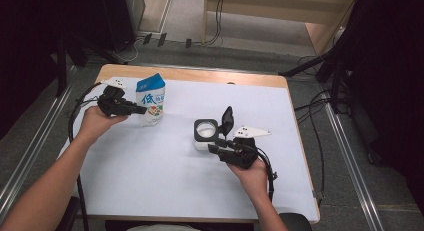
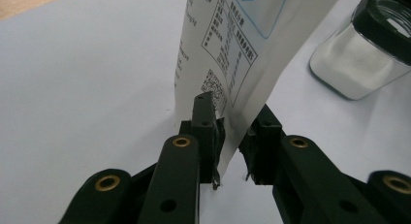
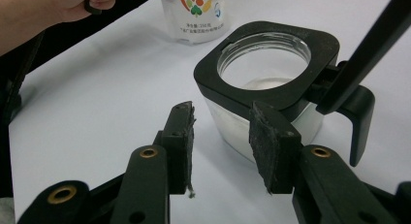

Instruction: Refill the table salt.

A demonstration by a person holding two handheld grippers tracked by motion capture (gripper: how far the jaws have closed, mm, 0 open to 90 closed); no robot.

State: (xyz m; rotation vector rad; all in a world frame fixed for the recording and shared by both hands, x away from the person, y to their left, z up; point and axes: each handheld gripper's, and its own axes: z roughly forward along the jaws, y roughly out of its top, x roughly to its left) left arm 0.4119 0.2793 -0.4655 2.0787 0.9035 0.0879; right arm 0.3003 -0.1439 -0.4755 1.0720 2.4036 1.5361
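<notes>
Left tool (image 1: 141, 110) straddles carton (image 1: 151, 98) edge, seemingly slack, carton upright far left on counter (image 1: 150, 181). Right tool (image 3: 220, 136) spread beside open-lidded jar (image 3: 271, 78), mid-counter, untouched.

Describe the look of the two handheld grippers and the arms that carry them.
The left gripper and right gripper are black, each topped by a pale grey three-cornered plate and trailing a black cable. Their jaws are black bars with brass-coloured rivets and worn dark pads. The forearms are bare, no sleeves.
</notes>
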